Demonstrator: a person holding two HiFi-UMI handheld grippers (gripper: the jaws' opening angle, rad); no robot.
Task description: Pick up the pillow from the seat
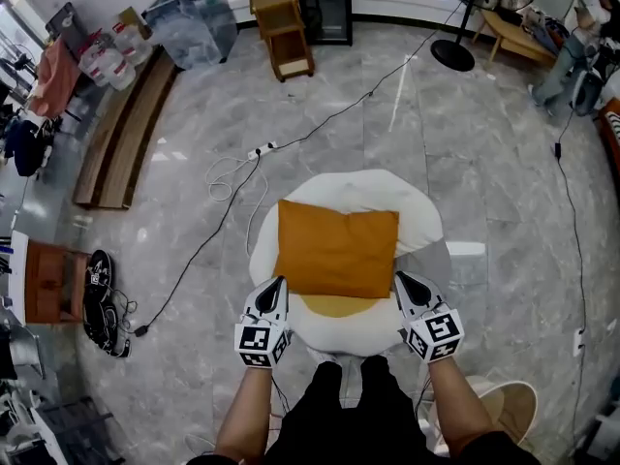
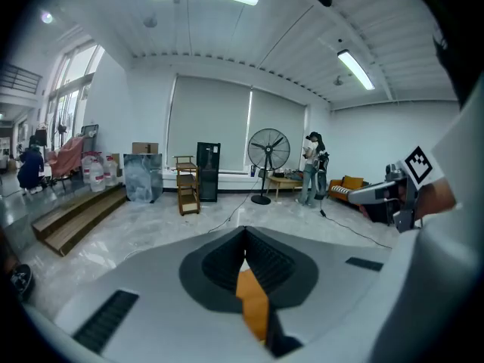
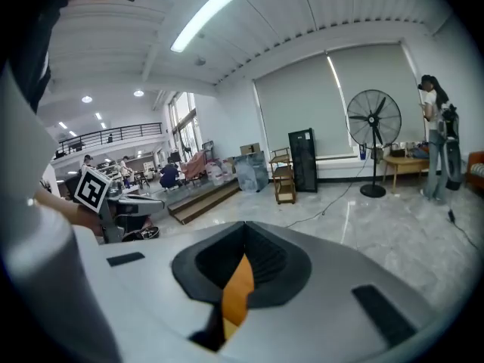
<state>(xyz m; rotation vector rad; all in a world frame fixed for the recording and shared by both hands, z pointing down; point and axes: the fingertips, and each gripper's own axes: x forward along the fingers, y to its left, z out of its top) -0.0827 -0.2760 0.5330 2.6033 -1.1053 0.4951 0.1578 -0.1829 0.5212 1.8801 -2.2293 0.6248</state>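
An orange pillow [image 1: 336, 250] hangs level over a round white seat [image 1: 358, 197] that has a yellow patch at its near side. My left gripper [image 1: 279, 281] is shut on the pillow's near left corner, and orange fabric [image 2: 253, 305] shows pinched between its dark pads. At the near right corner my right gripper [image 1: 397, 277] is shut on the pillow, with an orange strip [image 3: 237, 287] between its pads. In each gripper view the other gripper shows at the side, at the same height.
A power strip and cables [image 1: 262, 150] lie on the grey marble floor beyond the seat. A wooden shelf trolley [image 1: 281, 22], a black cabinet [image 1: 323, 3] and a standing fan [image 1: 455, 51] line the far side. Planks [image 1: 126, 129] and shoes [image 1: 101, 303] are at the left. A person [image 2: 311, 169] stands by the fan.
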